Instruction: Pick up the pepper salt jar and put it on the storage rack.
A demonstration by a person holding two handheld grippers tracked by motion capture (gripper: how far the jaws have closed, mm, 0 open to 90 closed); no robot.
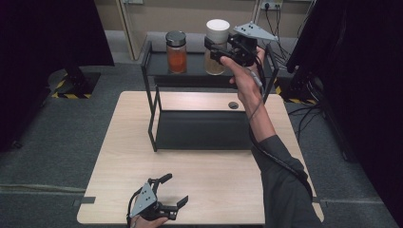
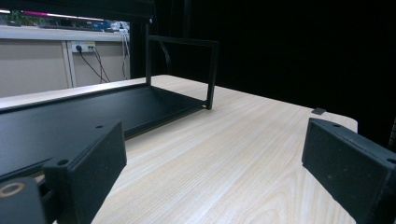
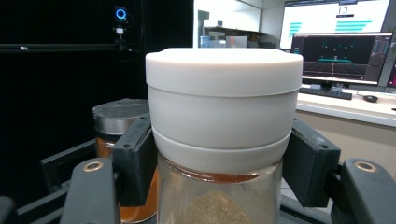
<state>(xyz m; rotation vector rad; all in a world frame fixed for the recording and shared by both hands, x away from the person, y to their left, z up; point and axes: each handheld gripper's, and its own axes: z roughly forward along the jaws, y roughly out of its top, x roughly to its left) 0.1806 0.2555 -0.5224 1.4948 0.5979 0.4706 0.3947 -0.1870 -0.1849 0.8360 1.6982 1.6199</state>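
Note:
A glass jar with a white lid (image 1: pixel 217 29) and brownish powder inside is at the right of the black rack's top shelf (image 1: pixel 195 65). My right gripper (image 1: pixel 214 50) is shut on it, pads pressed just under the lid. In the right gripper view the white-lidded jar (image 3: pixel 224 107) sits between the pads (image 3: pixel 135 158). I cannot tell whether its base touches the shelf. A jar with orange contents and a metal lid (image 1: pixel 176 52) stands to its left, also seen as the orange jar (image 3: pixel 114 119) behind. My left gripper (image 1: pixel 177 188) rests open near the table's front edge, holding nothing.
The rack's lower shelf (image 1: pixel 204 129) lies on the wooden table (image 1: pixel 228 175). A small dark round cap (image 1: pixel 233 105) sits on the table behind the rack. In the left gripper view, the rack frame (image 2: pixel 212 74) stands ahead of the open left gripper (image 2: pixel 215 154).

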